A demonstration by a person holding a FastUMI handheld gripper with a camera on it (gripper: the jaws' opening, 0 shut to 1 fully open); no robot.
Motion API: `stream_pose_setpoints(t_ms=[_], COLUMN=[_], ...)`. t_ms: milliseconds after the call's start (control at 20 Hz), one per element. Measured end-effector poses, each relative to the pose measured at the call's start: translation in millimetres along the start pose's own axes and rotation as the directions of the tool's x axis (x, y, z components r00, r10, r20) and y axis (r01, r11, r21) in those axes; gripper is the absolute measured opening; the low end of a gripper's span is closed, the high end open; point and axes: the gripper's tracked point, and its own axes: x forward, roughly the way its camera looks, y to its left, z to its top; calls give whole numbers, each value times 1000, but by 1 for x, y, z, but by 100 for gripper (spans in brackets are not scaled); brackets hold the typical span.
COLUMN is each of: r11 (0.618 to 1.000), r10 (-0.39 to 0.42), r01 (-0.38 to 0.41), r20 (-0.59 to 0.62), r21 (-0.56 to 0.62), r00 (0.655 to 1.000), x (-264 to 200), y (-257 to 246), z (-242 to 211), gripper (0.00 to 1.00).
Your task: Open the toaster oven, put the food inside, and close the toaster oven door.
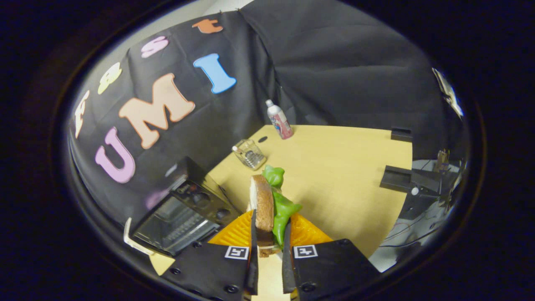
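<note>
The tool is gripping the sandwich, its 2 fingers pressing on the bread slice and the green lettuce from either side. The sandwich is standing on edge between them, its long axis running forward along the fingers and its far end pointing away from the tool, above the table. The toaster oven is sitting just left of the sandwich, its glass door closed. Beyond the sandwich, a clear glass and a spray bottle are standing farther back.

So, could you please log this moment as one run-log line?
gripper: shut on sandwich | sandwich: lifted above table | toaster oven: door closed, beside fingers
</note>
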Motion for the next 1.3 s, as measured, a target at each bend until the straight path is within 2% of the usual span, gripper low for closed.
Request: stream_pose_setpoints(t_ms=[100,250,500,700,900,1300], r11=[997,983,935,914,895,851], r10=[52,129,271,332,379,448], r01=[-53,-125,-234,-262,-286,-320], r20=[19,-24,-113,-203,-244,-257], r21=[64,138,267,310,343,416], r00=[998,991,956,921,893,856], x=[-16,-29,-25,6,34,76], y=[25,63,133,181,215,251], z=[-5,-39,-103,-150,-174,-187], gripper=[25,24,24,25,24,24])
